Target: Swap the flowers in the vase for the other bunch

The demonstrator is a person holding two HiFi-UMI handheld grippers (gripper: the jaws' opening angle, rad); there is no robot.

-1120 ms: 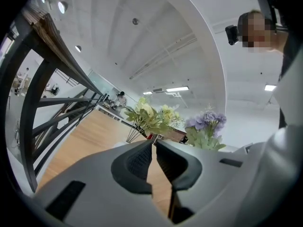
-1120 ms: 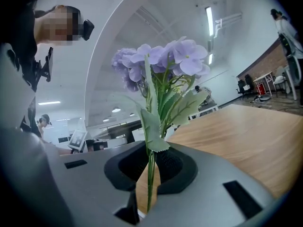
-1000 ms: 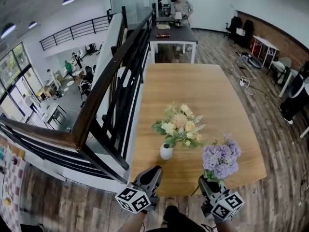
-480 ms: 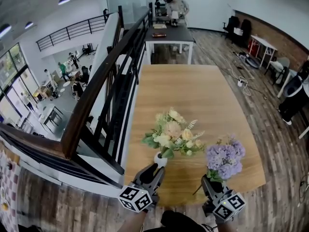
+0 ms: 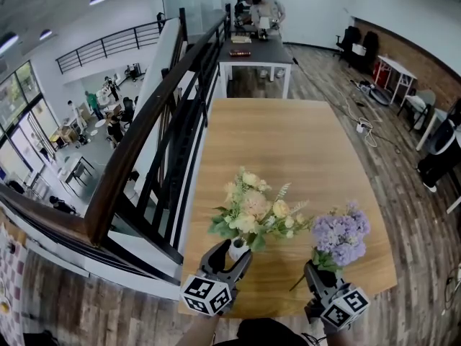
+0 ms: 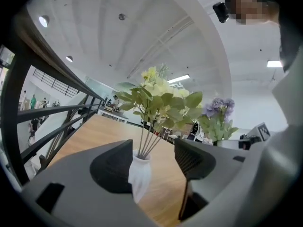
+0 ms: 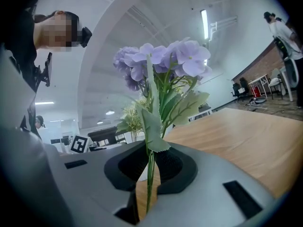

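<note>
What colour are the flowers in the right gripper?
Purple flowers; the right gripper view shows them best.

Matt pale wood-grain table [image 5: 288, 143]; toward its 7 o'clock, smooth matt white vase [image 6: 140, 174]; grey matt plastic left gripper [image 6: 152, 148], ribbed black pads [image 6: 189, 160].

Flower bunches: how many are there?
2. The yellow bunch stands in the white vase, straddled by the left hand-held gripper, whose jaws have just been opening; the right hand-held gripper clamps the purple bunch.
</note>
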